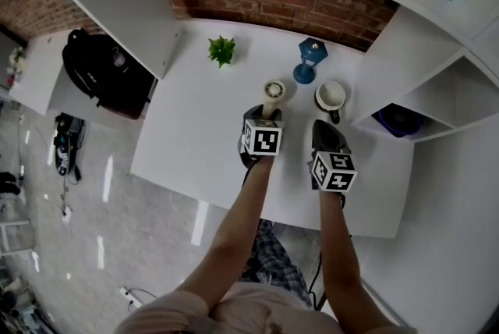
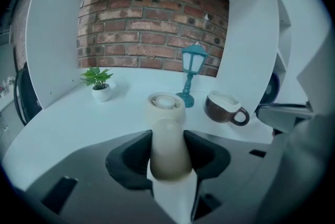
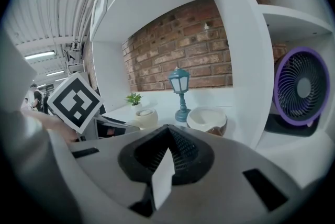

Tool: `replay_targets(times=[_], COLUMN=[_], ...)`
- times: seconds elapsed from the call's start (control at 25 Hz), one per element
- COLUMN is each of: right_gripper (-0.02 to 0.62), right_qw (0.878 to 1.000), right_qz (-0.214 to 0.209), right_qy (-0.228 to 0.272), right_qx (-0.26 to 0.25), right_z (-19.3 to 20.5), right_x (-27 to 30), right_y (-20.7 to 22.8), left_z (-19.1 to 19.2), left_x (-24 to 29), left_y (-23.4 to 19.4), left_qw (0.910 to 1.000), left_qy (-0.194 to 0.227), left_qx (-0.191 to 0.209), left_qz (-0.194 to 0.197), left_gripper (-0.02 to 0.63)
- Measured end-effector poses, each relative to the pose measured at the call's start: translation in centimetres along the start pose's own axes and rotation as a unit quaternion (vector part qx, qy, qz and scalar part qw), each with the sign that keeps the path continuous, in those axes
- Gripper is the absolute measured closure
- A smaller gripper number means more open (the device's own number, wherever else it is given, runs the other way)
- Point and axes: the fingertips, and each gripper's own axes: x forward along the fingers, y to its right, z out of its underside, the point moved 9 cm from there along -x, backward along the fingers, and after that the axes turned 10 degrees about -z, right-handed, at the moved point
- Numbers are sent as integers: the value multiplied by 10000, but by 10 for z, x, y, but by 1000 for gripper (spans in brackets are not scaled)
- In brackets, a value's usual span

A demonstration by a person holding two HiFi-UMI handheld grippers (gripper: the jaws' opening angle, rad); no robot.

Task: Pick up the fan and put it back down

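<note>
My left gripper is clamped on the handle of the cream handheld fan. The fan's round head sticks out ahead over the white tabletop, near the teal lantern and the brown mug. My right gripper is closed on nothing, close to the mug.

The fan is between plant and mug, before the lamp.
</note>
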Motion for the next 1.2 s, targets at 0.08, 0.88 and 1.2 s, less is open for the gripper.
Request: replay_targets(times=[0.08, 0.88, 1.2], right_gripper=[580, 580, 580], right_qw=[10000, 9774, 9784], right_qz=[33, 439, 387], right_qy=[82, 2028, 1972], right_qx=[-16, -417, -493], right_z=[-6, -99, -99], right_x=[-6, -150, -145], right_y=[-3, -75, -84], left_z=[-5, -73, -63], left_x=[-14, -244, -241], left_y=[-4, -65, -65], left_qw=[9998, 9454, 9502], left_qy=[222, 3246, 3100], left_qx=[-18, -110, -170], left_qz=[8, 284, 260], left_gripper=[399, 400, 399])
